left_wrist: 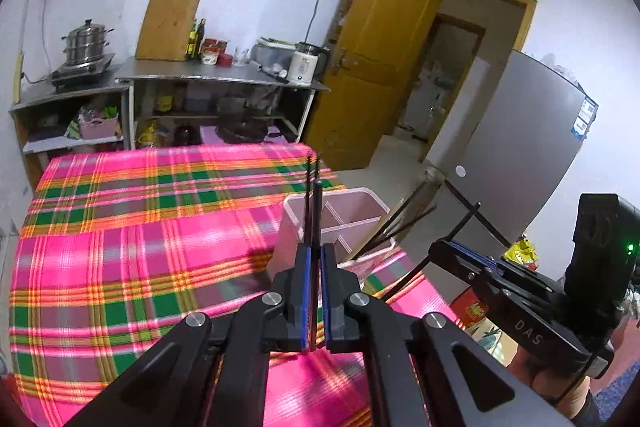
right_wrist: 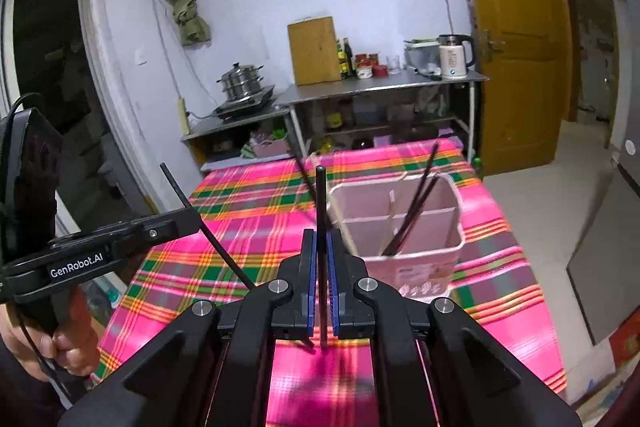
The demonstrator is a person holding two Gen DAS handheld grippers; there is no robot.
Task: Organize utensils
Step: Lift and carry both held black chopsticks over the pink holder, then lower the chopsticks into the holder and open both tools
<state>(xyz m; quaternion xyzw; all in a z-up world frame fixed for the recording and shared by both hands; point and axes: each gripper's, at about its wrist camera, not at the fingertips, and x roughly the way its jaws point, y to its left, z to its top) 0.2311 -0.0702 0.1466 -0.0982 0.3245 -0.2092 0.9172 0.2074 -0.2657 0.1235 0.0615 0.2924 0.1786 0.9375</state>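
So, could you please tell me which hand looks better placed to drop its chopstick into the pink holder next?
Probably the right. Its claw, shut on a black chopstick, sits right beside the pink holder. The left claw also grips a chopstick, and it looks farther from the holder.

A counter (right_wrist: 240,211) draped in a pink, green and orange plaid cloth (left_wrist: 120,227), a pink divided utensil holder (right_wrist: 420,259) standing near its right edge.
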